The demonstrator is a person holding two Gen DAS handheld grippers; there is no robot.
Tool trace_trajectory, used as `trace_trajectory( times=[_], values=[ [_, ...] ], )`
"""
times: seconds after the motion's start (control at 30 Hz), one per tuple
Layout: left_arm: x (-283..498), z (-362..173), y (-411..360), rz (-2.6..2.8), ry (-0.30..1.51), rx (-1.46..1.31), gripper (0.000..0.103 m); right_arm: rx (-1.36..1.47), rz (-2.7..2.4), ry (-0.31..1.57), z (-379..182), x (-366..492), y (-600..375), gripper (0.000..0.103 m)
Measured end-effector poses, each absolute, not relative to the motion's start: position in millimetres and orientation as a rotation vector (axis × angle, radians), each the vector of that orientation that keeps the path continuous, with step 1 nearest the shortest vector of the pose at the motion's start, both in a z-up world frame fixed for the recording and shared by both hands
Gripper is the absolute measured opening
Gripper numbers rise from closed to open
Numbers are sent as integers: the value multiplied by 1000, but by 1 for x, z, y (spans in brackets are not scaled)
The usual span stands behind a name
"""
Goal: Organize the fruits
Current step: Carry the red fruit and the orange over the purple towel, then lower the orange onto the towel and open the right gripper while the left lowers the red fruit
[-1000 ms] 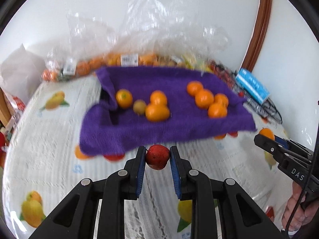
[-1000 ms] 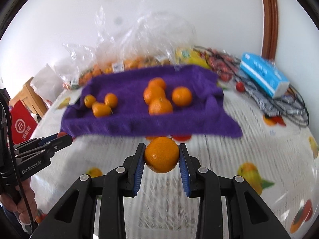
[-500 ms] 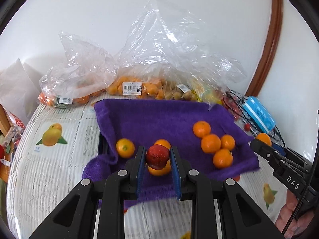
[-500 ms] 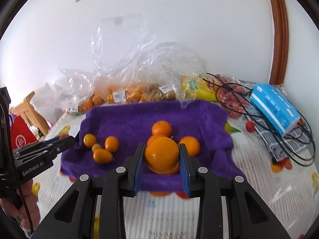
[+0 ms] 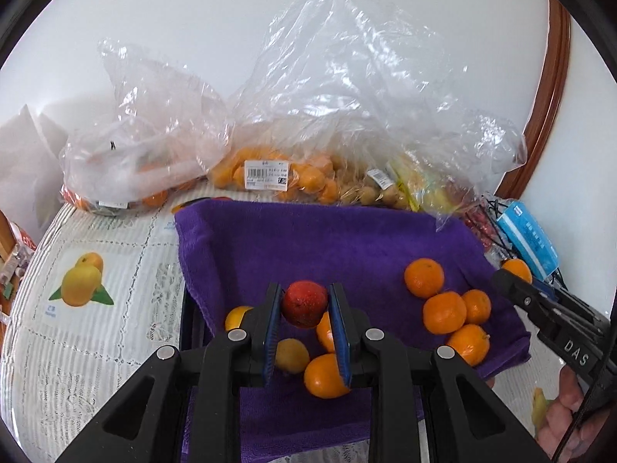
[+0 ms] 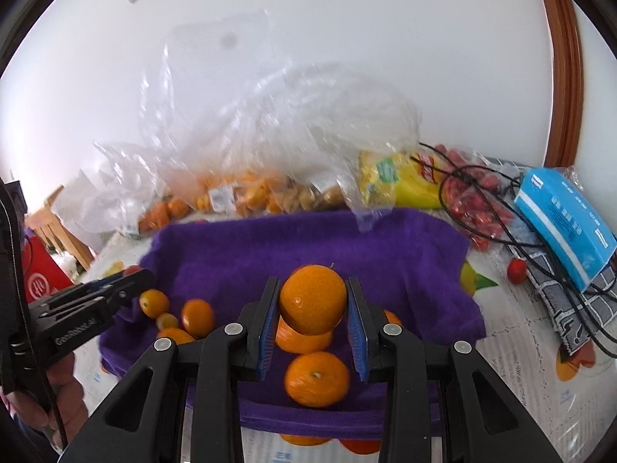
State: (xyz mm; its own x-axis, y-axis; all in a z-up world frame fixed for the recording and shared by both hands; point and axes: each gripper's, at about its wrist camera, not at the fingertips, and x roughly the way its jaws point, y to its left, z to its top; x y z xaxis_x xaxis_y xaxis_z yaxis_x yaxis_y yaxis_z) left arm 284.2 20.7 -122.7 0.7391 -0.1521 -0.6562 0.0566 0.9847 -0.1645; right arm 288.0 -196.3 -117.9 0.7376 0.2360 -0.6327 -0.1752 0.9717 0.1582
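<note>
A purple towel (image 5: 327, 239) lines a tray on the table; it also shows in the right wrist view (image 6: 308, 247). My left gripper (image 5: 304, 305) is shut on a small red fruit (image 5: 304, 303) above the towel's left group of small yellow-orange fruits (image 5: 326, 376). My right gripper (image 6: 313, 305) is shut on an orange (image 6: 313, 299) above the right group of oranges (image 6: 317, 378). That group shows in the left wrist view (image 5: 443, 312). The right gripper appears at the right edge there (image 5: 513, 276), the left gripper at the left edge of the right view (image 6: 131, 276).
Clear plastic bags of fruit (image 5: 277, 177) pile against the wall behind the towel. A blue tissue pack (image 6: 567, 223), black cables (image 6: 482, 193) and a loose red fruit (image 6: 516, 270) lie to the right. A fruit-print tablecloth (image 5: 85, 281) covers the table.
Both grippers have moved forward from the table's front over the purple towel, each still holding its fruit. The fruit groups now lie under the fingers.
</note>
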Motion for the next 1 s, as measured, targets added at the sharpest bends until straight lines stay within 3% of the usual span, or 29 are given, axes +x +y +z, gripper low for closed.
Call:
trace_trajectory(
  times=[1.0],
  values=[
    [293, -135, 22, -109, 769, -153, 23, 113, 199, 733, -133, 295, -209, 33]
  ],
)
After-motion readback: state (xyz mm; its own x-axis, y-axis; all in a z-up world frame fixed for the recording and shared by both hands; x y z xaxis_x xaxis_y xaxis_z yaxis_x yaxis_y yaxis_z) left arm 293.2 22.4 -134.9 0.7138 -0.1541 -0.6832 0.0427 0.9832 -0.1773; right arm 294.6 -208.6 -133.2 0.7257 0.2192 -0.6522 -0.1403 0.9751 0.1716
